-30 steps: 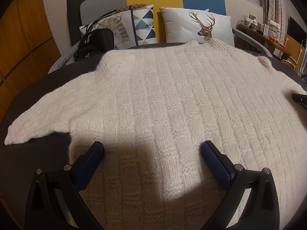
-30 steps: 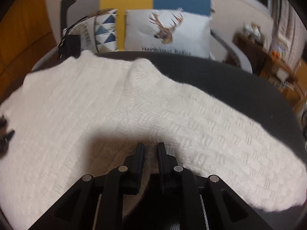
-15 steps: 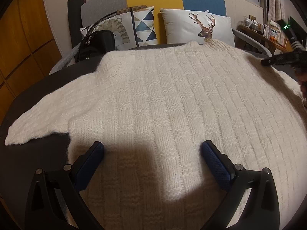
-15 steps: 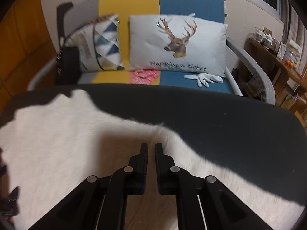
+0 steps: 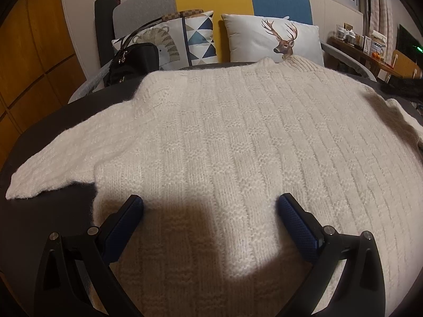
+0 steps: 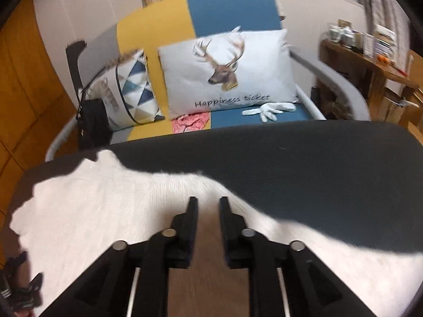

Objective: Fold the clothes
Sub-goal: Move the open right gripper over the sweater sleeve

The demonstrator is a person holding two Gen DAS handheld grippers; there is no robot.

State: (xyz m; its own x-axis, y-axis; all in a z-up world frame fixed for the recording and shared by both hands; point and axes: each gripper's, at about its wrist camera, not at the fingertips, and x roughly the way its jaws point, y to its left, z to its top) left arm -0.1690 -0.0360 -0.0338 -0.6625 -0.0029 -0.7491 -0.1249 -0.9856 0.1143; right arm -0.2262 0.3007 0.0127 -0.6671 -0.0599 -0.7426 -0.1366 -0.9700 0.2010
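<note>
Sweater: white knit sweater (image 5: 224,142) lies flat on the dark counter (image 6: 304,163), body spread, left sleeve (image 5: 53,163) out to the side, collar at the far edge.
Left tool (image 5: 208,206): wide, hovering over the hem, gripping nothing.
Right tool (image 6: 208,203): narrow gap, over the right sleeve edge; whether knit is pinched, can't tell (motion blur).
Technique: likely a sleeve fold; grip near the cuff, lift low, lay it straight across the body.
Risk: loose knit stretches, so don't drag it.

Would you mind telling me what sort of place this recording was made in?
Most likely a home living room: a colour-block sofa with a deer cushion, a handbag, and a cluttered wooden side table.
</note>
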